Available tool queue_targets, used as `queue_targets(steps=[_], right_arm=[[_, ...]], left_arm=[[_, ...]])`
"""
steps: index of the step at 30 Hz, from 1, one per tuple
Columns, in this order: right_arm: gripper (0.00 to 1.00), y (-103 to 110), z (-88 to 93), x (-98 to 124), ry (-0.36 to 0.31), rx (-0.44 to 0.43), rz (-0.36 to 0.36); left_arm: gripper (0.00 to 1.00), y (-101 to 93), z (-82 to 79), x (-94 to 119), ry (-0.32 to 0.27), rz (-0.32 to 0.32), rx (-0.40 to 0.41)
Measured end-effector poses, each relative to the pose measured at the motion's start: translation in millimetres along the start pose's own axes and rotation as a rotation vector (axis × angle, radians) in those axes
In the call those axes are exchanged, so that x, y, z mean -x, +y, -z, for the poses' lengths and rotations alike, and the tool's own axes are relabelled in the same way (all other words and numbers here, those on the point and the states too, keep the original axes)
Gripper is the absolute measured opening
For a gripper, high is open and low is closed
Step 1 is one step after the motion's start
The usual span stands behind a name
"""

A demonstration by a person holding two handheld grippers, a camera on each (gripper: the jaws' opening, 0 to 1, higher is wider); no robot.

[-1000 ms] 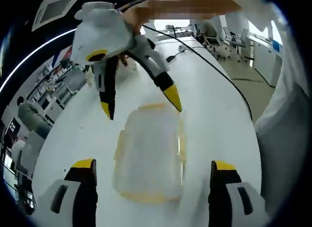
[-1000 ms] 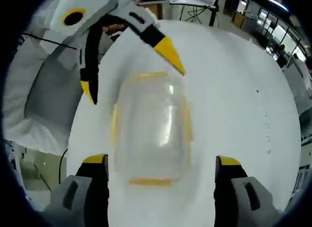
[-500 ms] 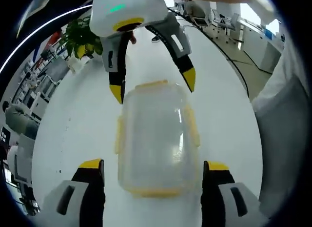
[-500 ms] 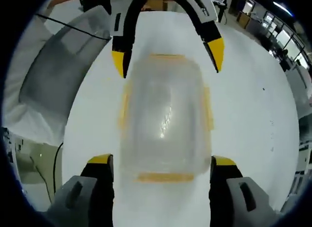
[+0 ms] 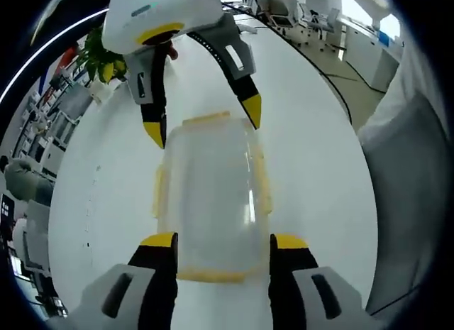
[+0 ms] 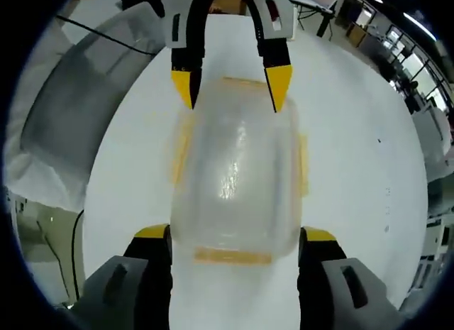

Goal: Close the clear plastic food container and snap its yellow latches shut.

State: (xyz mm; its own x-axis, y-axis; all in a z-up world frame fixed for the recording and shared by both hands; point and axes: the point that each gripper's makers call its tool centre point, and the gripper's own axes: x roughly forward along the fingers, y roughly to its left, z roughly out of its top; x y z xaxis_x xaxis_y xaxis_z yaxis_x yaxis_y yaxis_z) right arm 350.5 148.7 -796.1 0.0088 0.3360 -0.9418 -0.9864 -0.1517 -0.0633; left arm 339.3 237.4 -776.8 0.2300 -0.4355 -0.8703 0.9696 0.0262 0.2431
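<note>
Claws face each other over clear container (image 5: 209, 195) w/ yellow latches (image 6: 233, 255): left claw (image 5: 221, 242) jaws apart, straddling one end; right claw (image 6: 234, 237) jaws apart at opposite end. Container flat on white table (image 5: 312, 174); office desks behind.

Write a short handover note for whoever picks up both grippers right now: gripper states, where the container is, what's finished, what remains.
Left gripper: open, jaws straddling one short end of the clear container.
Right gripper: open, jaws straddling the opposite short end; in the left gripper view it shows at the far end.
The container lies flat on the white table, lid on top.
Yellow latches sit along all four edges; whether any is snapped down cannot be told.
Left to do: press each latch shut, probably starting with the end ones.
</note>
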Motion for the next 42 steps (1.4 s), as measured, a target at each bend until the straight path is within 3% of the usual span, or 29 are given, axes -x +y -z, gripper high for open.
queue_targets(steps=[13,18,28,38,39,42], right_arm=[[0.70,-16,-61.8,-25,-0.053,0.051,0.039],[0.70,-20,-84.6,-32,-0.105,0.021,0.058],[0.70,-27,-90.2,-35,-0.117,0.038,0.060],[0.70,-55,-89.2,-39,-0.125,0.033,0.136],[0.69,-63,-92.6,-36,-0.139,0.097,0.171],[0.65,-74,-89.9,-34,-0.123,0.101,0.193]], left_arm=[[0.46,7.0,58.9,27,0.071,-0.055,0.065],[0.47,8.2,78.4,34,0.108,-0.076,0.052],[0.47,14.9,87.8,36,0.113,-0.093,0.056],[0.47,49.2,94.3,26,0.132,-0.167,0.039],[0.48,52.7,95.5,26,0.137,-0.177,0.034],[0.48,67.6,99.3,24,0.134,-0.210,0.059]])
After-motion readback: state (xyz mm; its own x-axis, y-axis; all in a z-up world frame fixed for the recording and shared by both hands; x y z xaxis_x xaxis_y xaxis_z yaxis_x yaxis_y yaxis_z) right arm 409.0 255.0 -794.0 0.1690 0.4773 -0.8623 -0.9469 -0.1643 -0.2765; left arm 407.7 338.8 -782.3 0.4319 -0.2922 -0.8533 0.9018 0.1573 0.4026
